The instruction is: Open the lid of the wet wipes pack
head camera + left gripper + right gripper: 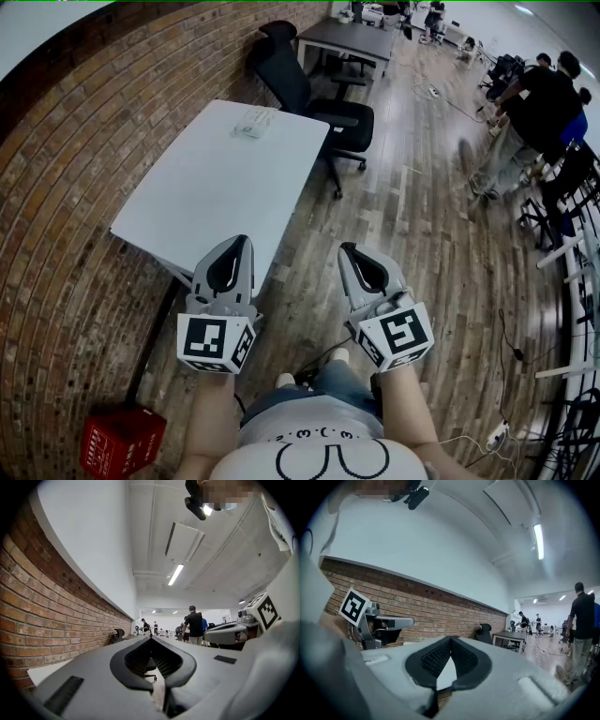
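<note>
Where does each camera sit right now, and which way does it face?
Head view: on the person's head, steeply down at the white table, wet wipes pack at its far end, both forearms, left gripper, right gripper.
Left gripper view: on the left gripper, along its shut jaws down the room; right gripper at right.
Right gripper view: on the right gripper, along its shut jaws; left gripper at left.
Shared: both gripper views show the brick wall and black chair.

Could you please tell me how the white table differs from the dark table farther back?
The white table is pale-topped, the dark table grey-black. The white table stands nearer, the dark table beyond the black office chair. The wet wipes pack lies on the white table, not the dark table. Both stand by the brick wall.
</note>
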`<state>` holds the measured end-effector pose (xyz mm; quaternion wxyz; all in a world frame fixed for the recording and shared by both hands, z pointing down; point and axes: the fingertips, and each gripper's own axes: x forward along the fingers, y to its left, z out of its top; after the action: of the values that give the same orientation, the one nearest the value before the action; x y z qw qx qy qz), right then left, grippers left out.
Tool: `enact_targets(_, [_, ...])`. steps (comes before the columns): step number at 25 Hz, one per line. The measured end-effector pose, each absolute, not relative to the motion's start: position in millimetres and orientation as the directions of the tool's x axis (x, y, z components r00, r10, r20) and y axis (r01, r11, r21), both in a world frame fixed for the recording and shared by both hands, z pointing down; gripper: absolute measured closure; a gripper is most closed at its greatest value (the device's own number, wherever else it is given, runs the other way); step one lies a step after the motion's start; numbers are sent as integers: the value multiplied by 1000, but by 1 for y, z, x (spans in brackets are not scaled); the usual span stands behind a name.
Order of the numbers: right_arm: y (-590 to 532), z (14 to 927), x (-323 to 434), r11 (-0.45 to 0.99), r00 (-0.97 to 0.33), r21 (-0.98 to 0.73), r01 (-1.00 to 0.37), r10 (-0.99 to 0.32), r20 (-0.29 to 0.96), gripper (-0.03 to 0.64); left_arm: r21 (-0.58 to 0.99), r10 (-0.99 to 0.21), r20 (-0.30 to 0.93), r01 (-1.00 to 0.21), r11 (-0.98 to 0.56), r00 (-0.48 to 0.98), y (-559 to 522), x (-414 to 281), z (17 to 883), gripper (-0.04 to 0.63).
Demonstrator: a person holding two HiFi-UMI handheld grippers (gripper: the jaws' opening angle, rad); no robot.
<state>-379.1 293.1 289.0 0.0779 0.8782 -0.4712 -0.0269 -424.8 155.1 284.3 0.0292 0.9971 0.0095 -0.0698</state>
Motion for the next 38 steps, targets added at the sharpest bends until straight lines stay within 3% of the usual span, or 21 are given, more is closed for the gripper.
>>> enact_targets(12, [274,307,-269,-488,494,129,-863,-869,12,621,60,-12,-116,-5,-998,993,154,-318,304,595])
enact_targets(23, [258,293,-68,-318,326,138,-938,-944,47,621,119,-180,-113,-167,-979,977,139,-139,293,595])
enact_targets(38, [175,324,88,-213,224,101,-972,-968,114,621,128,-311,-10,-308,-943,950,53,-2,328,595])
